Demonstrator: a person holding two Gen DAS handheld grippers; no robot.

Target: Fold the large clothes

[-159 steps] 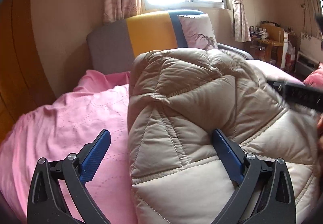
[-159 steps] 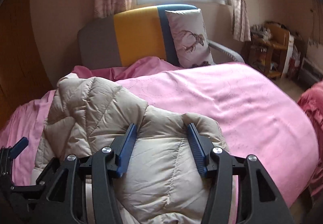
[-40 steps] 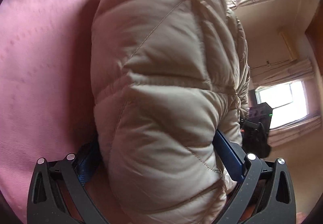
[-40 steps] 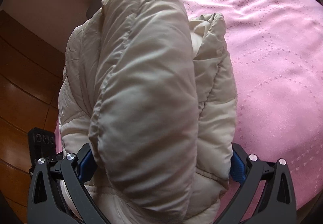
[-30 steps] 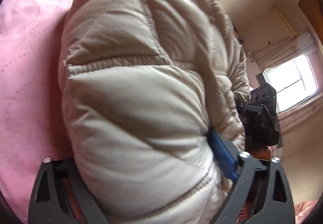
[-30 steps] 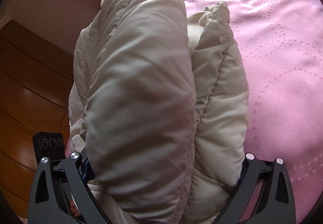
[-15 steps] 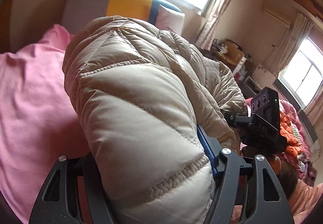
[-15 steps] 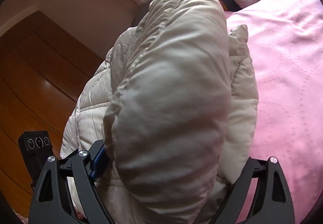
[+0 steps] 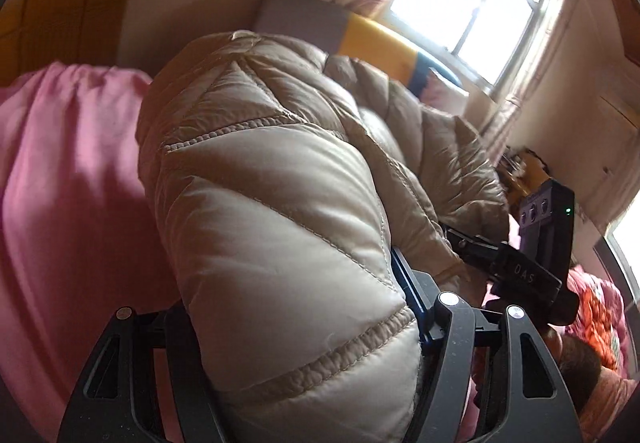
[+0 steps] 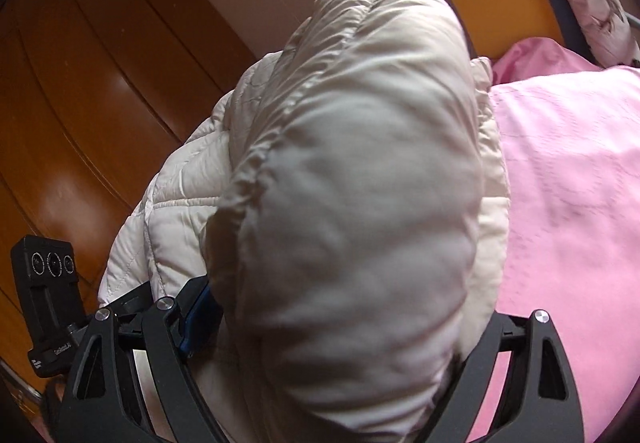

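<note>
Between both tools, puffy beige jacket (image 9: 280, 211)

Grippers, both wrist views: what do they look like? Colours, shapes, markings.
Both match. The left gripper and right gripper have matte black frames with triangular cut-outs, silver round pivot bolts and blue finger pads. Seen from the other wrist, each carries a black box with three round lenses; the right one shows a green LED and "DAS" lettering. No cables or sleeves visible.
</note>
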